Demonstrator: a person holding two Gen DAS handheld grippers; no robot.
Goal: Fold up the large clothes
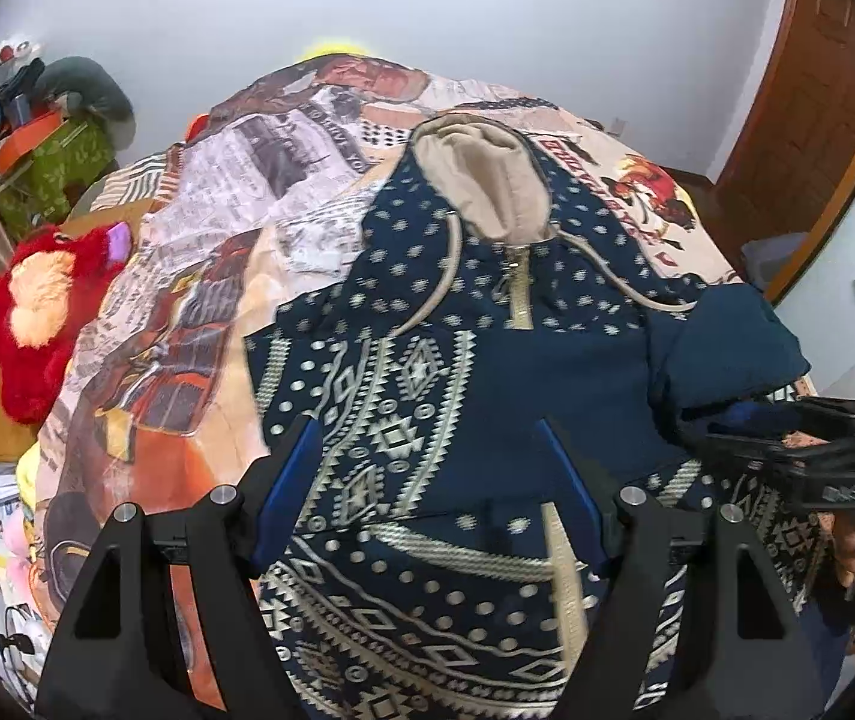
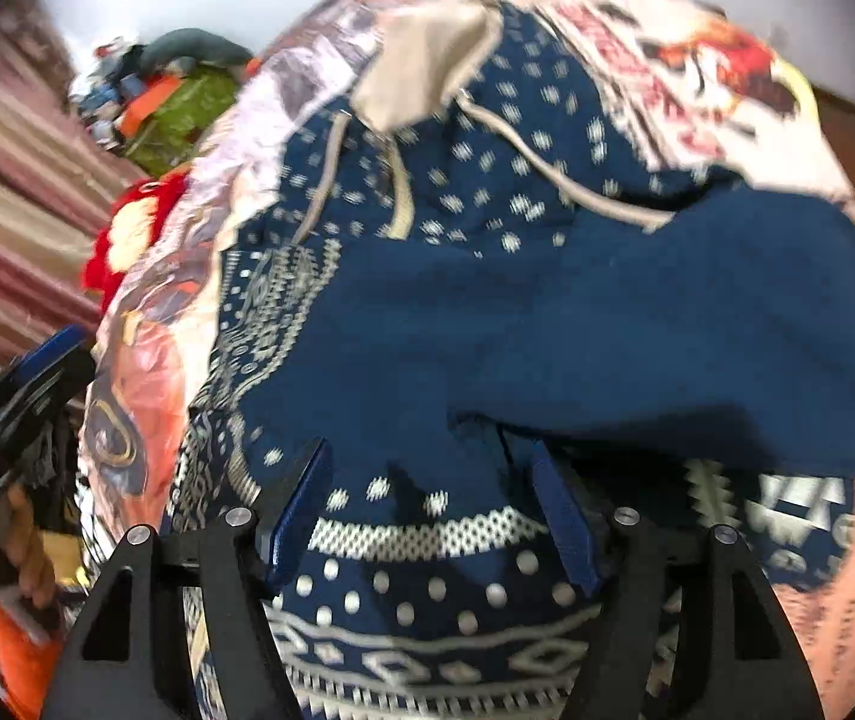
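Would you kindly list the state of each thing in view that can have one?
Hoodie: spread front-up on the bedspread, one sleeve folded across the chest.
Hood: lying flat, tan lining showing.
Zip: closed.
Left claw: open above the hoodie's lower part, gripping nothing.
Right claw: open, cloth between the fingers but not pinched.
Red plush toy: lying beside the bed.

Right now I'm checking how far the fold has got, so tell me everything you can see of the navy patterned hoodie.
The navy knit hoodie with cream geometric patterns lies face up on the printed bedspread. Its beige-lined hood points toward the wall, with cream drawstrings and a short zip at the neck. One sleeve, showing plain navy, is folded across the chest. Neither open tool grips it.
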